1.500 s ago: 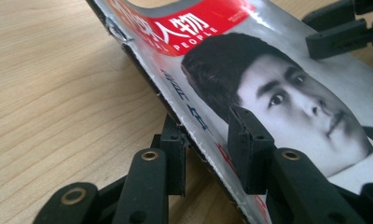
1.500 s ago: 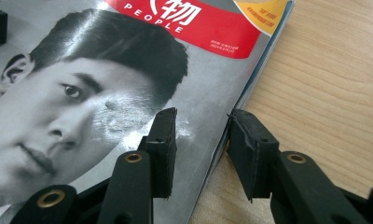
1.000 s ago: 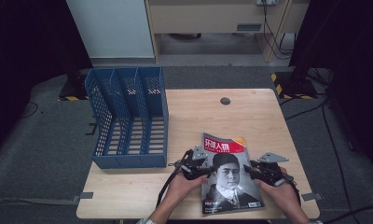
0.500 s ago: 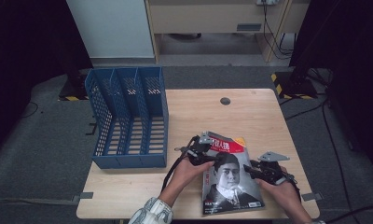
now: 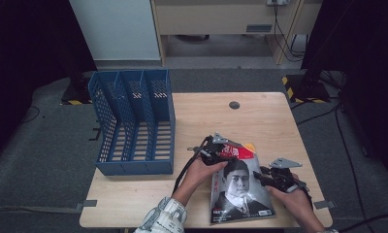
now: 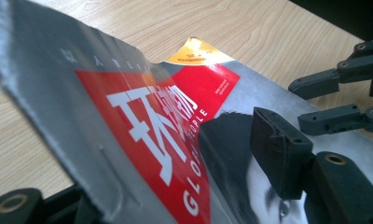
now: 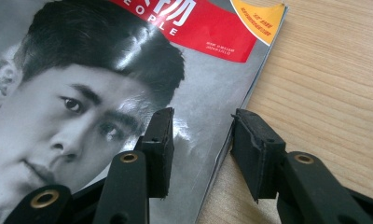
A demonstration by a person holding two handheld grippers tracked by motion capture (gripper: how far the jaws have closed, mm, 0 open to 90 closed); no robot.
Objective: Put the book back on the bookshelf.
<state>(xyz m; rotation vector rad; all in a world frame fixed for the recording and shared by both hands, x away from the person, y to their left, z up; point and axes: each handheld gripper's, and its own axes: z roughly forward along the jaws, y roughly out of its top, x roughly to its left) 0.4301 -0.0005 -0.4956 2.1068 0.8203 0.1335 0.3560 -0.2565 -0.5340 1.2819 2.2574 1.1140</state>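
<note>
Two hands flank the magazine point(image 5: 238, 187), each tool's jaws apart astride an edge.

A pale wooden surface point(image 5: 265, 121) is seen, on which a blue three-slot file rack point(image 5: 134, 121) is stood at the left and a magazine point(image 5: 238, 189) is laid near the front edge, well apart.

Left gripper point(image 5: 220, 150): jaws parted and just opened wider, one jaw above and one below a lifted sheet edge.
Right gripper point(image 5: 261, 175): jaws parted, low and level, pointing left.
Forearms: both enter from the bottom edge.
</note>
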